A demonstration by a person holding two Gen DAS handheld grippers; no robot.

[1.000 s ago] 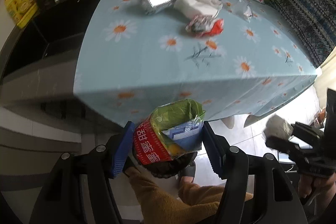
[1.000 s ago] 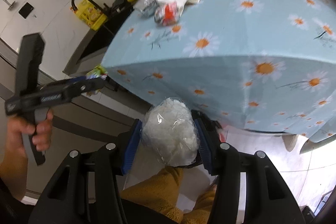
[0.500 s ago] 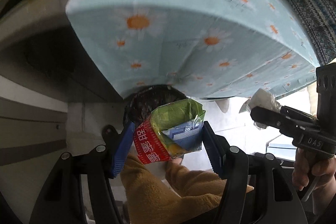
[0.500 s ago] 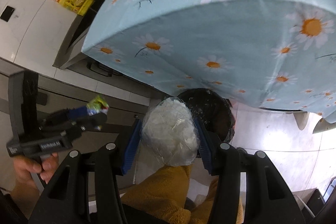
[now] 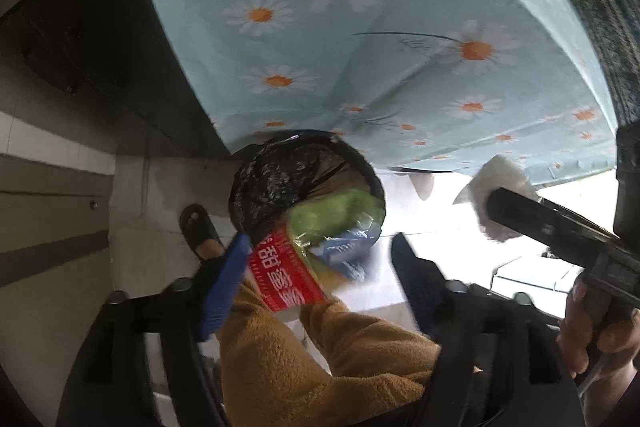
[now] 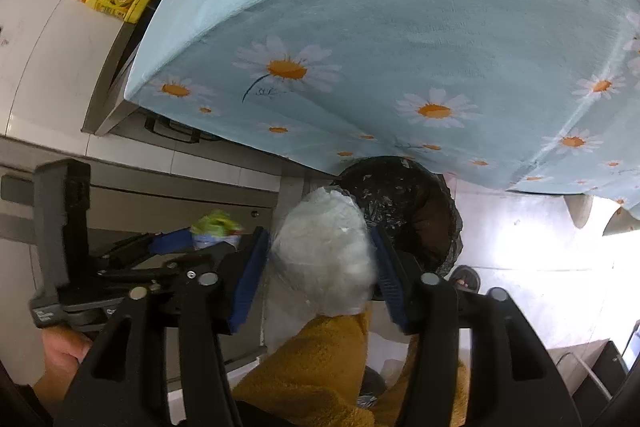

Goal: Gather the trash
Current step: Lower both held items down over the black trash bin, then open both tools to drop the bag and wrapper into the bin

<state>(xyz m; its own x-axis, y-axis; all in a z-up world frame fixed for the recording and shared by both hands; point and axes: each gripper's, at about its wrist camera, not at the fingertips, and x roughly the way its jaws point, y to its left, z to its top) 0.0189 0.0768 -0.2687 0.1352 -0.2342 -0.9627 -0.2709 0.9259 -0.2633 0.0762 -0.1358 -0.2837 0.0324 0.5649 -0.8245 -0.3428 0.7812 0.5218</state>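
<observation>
At lower centre of the left view, the left gripper (image 5: 320,263) has its jaws opening (only the left pad touches) around the snack wrapper (image 5: 316,251), long axis tilted up-right toward the black bin (image 5: 280,175). The right gripper's (image 6: 320,267) jaws are opening around the white plastic wad (image 6: 324,251), upright, beside the bin.

Black left claw (image 5: 316,259) and right claw (image 6: 320,263), blue ribbed pads; mustard fleece clothing (image 5: 320,355); dark sandal (image 5: 198,231).

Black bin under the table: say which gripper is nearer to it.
Left, narrowly. The left gripper hangs over the black bin rim, red-green packet overlapping its mouth; the right gripper sits beside it.
</observation>
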